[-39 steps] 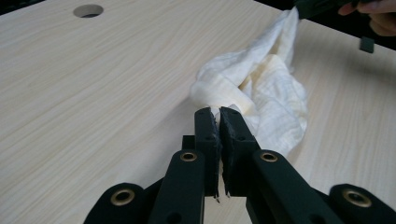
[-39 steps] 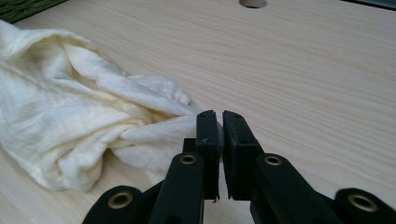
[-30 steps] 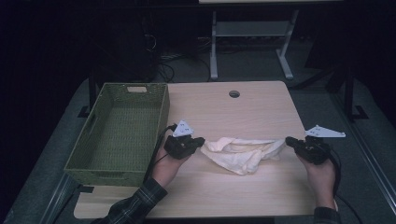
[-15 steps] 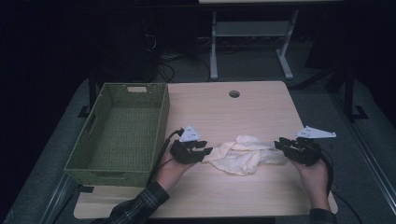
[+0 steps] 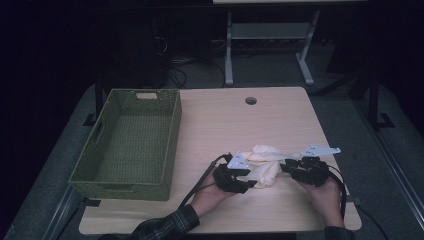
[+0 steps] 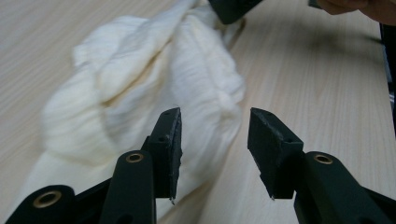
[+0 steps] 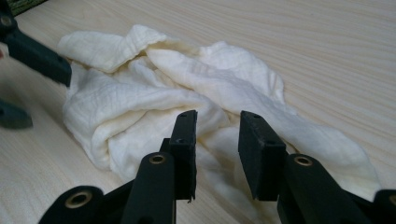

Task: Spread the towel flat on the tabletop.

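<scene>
A cream cloth (image 5: 261, 161) lies bunched in a loose heap on the wooden table (image 5: 225, 125), near the front right. My left gripper (image 5: 250, 183) points at the cloth (image 6: 140, 88) from its left. Its jaws have just been opening and stand open (image 6: 215, 144), with only the cloth's edge in the gap and no pad pressing. My right gripper (image 5: 286, 167) faces the heap from the right. Its jaws (image 7: 217, 149) have also just opened, and the cloth (image 7: 154, 93) lies unpinched just beyond them. Each gripper view shows the other gripper's jaw tip at the far side of the cloth.
A green woven basket (image 5: 135, 140) sits empty along the table's left side. A cable hole (image 5: 250, 100) is at the back centre. Bare wood stretches between basket and cloth. A metal table frame (image 5: 270, 45) stands behind on the dark floor.
Both hands came inward toward each other and a little down. The cloth, stretched between shut jaws before, now lies slack in a heap. Both grippers have let go of it.
</scene>
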The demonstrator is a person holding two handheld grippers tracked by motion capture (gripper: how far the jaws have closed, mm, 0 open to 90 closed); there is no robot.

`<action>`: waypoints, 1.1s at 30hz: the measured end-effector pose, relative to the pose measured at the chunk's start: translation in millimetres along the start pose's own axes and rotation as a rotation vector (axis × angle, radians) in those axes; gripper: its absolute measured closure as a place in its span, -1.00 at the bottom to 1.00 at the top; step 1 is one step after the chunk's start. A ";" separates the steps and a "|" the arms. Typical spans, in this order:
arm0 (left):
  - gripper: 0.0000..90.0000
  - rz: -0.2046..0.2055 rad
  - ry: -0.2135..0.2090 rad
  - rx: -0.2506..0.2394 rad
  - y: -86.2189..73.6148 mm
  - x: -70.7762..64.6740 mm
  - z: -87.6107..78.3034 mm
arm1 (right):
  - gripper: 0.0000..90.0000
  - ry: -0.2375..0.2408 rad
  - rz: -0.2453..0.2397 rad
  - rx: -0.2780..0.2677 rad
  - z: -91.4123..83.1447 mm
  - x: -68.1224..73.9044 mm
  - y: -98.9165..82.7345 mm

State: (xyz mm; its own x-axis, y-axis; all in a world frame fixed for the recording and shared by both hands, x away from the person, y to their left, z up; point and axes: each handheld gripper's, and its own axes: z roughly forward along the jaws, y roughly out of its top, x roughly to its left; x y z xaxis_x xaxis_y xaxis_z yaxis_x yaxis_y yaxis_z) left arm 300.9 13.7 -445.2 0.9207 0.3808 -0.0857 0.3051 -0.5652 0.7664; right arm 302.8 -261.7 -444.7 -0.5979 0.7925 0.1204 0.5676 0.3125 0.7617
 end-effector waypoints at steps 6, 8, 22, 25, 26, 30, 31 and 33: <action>0.24 0.037 -0.030 -0.002 11.9 -12.3 21.9 | 0.46 0.001 0.015 0.004 -0.6 -2.1 -2.6; 0.24 0.044 -0.032 -0.009 15.3 -14.0 28.7 | 0.46 0.000 0.014 -0.002 -1.3 -3.6 -3.3; 0.92 0.023 -0.023 0.035 17.4 -1.6 48.6 | 0.46 0.000 0.015 -0.001 -1.7 -6.7 -5.1; 0.93 0.024 -0.018 0.022 19.1 1.2 41.2 | 0.46 0.002 0.013 0.000 -1.5 -6.0 -5.1; 0.94 0.015 -0.022 0.009 20.7 5.0 31.9 | 0.46 0.004 0.009 -0.001 -1.3 -6.0 -5.2; 0.94 -0.010 -0.023 -0.028 23.3 12.6 13.8 | 0.44 0.023 0.002 0.000 0.2 -1.3 -4.3; 0.94 -0.017 -0.022 -0.035 23.8 14.9 9.0 | 0.42 0.026 0.003 0.001 0.8 0.0 -4.0; 0.94 -0.027 -0.023 -0.044 23.9 18.1 3.1 | 0.40 0.032 -0.011 0.006 3.5 2.7 -3.0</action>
State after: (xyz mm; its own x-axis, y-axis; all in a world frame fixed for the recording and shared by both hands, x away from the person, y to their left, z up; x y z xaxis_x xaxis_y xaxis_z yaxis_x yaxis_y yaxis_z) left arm 325.6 4.8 -430.4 0.9177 0.3785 -0.1205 0.3191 -0.5219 0.7911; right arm 301.5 -258.7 -448.9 -0.6218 0.7718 0.1328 0.5645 0.3242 0.7591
